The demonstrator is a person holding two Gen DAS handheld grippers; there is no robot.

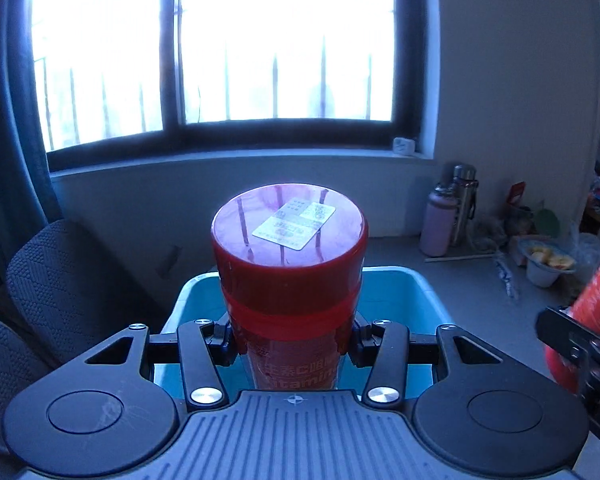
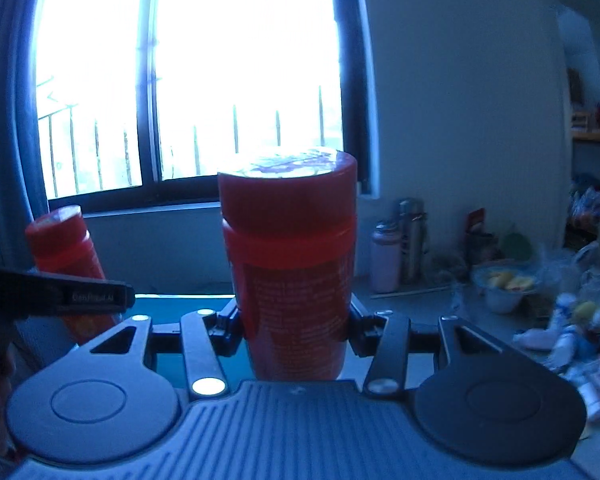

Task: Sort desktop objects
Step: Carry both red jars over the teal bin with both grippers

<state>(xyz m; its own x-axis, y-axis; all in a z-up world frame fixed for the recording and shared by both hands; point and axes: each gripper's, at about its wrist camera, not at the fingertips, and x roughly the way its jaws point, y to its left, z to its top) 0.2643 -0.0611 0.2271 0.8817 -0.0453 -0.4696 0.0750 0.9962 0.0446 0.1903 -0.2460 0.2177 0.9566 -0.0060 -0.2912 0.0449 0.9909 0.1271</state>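
Your left tongs [image 1: 292, 344] clamp a cylindrical red bottle [image 1: 290, 264] with a glossy cap; your right tongs [image 2: 296, 332] clamp its twin [image 2: 290, 248]; smooth teal bin [image 1: 404, 292] at 12 o'clock.

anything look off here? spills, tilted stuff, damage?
Nothing spilled or damaged. Each gripper holds a capped red bottle: left gripper, left bottle, right gripper, right bottle. The blue bin sits below.
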